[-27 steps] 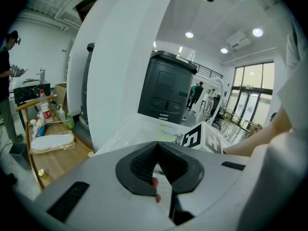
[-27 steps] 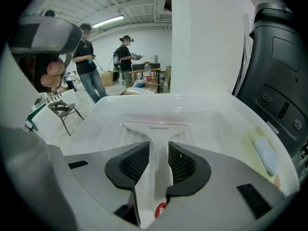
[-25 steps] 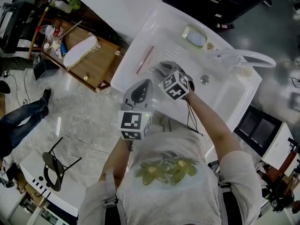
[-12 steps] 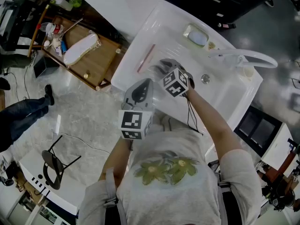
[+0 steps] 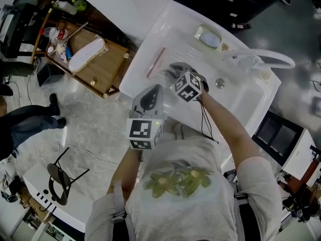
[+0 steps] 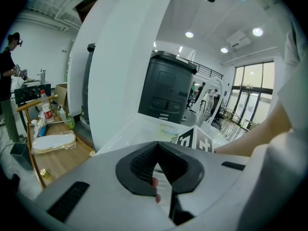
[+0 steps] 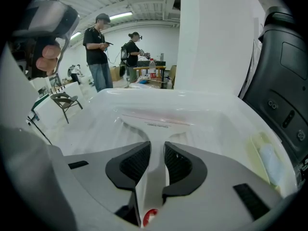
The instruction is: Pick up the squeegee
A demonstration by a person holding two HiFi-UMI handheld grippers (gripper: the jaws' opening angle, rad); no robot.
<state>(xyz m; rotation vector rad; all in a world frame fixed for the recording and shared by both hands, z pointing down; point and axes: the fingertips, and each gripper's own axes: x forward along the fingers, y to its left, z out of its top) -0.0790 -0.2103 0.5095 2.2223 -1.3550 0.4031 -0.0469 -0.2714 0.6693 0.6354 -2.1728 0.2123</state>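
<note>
Within the white sink (image 7: 216, 129), the squeegee (image 7: 157, 126) handle is clamped by the right gripper (image 7: 157, 153); the left gripper (image 6: 157, 150) is closed, empty.

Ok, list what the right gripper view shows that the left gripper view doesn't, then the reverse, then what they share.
Only the right gripper view: the right gripper closed on the squeegee by its white handle, the blade stretching across the basin ahead; a folding chair.

Only the left gripper view: the left gripper shut with nothing between its jaws, a wooden cart with a bottle, the other gripper's marker cube, tall windows.

Both: the white sink and the black machine behind it.
</note>
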